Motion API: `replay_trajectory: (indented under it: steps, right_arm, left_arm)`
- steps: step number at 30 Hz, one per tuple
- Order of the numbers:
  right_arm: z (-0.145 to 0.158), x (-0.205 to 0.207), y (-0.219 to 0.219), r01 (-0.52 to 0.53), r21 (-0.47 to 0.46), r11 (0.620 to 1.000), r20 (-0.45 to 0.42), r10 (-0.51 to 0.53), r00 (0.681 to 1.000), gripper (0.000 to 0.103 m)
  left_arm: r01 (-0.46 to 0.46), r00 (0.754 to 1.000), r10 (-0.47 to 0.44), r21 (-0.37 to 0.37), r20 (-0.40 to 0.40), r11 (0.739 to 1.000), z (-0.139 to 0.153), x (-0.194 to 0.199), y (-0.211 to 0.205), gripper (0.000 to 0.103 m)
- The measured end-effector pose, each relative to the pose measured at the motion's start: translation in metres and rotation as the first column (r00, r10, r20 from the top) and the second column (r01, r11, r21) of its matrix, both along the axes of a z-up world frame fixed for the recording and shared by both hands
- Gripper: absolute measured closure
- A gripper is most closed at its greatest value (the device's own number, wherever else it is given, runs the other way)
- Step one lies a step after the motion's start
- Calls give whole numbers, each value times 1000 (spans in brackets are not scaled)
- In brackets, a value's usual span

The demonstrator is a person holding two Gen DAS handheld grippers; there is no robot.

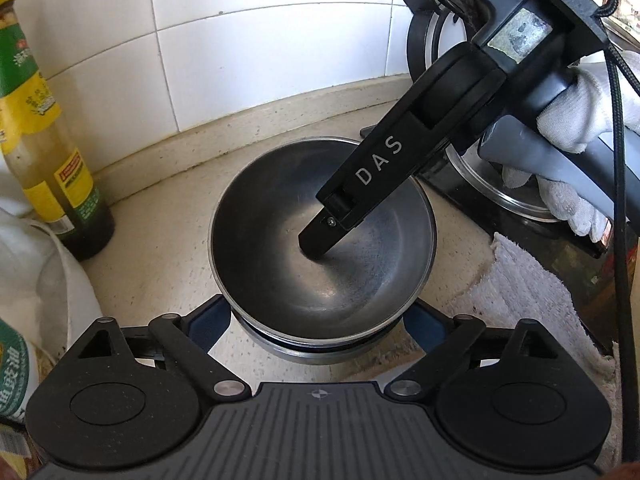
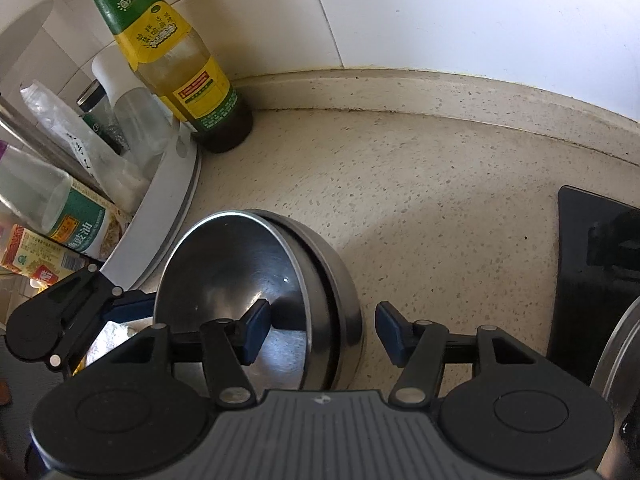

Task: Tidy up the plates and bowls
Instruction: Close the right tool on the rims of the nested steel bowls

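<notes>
Nesting looks done: the upper steel bowl (image 1: 320,236) sits tilted inside the lower bowl (image 1: 316,354) on the counter (image 2: 400,184), right of the sauce bottle (image 2: 180,64). Left gripper (image 1: 316,330) straddles the stack, released, pads clear. Right gripper (image 2: 320,330) spans the upper bowl's rim, unclenched; one finger (image 1: 320,240) is inside. Both bowls empty.

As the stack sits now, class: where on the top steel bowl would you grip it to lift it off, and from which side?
Grip the top steel bowl by its thin rim, one finger inside and one outside, coming from above. It sits tilted in the lower bowl, so the raised edge, on the side nearest the white tray, gives the most room.
</notes>
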State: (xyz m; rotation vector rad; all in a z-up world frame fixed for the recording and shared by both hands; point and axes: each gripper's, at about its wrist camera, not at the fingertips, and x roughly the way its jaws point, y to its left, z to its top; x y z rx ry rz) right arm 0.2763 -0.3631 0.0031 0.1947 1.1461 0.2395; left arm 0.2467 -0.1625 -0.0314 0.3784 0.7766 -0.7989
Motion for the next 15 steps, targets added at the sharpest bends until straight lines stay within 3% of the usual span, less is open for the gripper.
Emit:
replay_trajectory:
  steps: [15]
  right_arm:
    - [-3, 10, -23, 73, 33, 997, -3, -73, 997, 26]
  left_arm:
    - [26, 1000, -26, 7, 11, 1000, -6, 25, -30, 0]
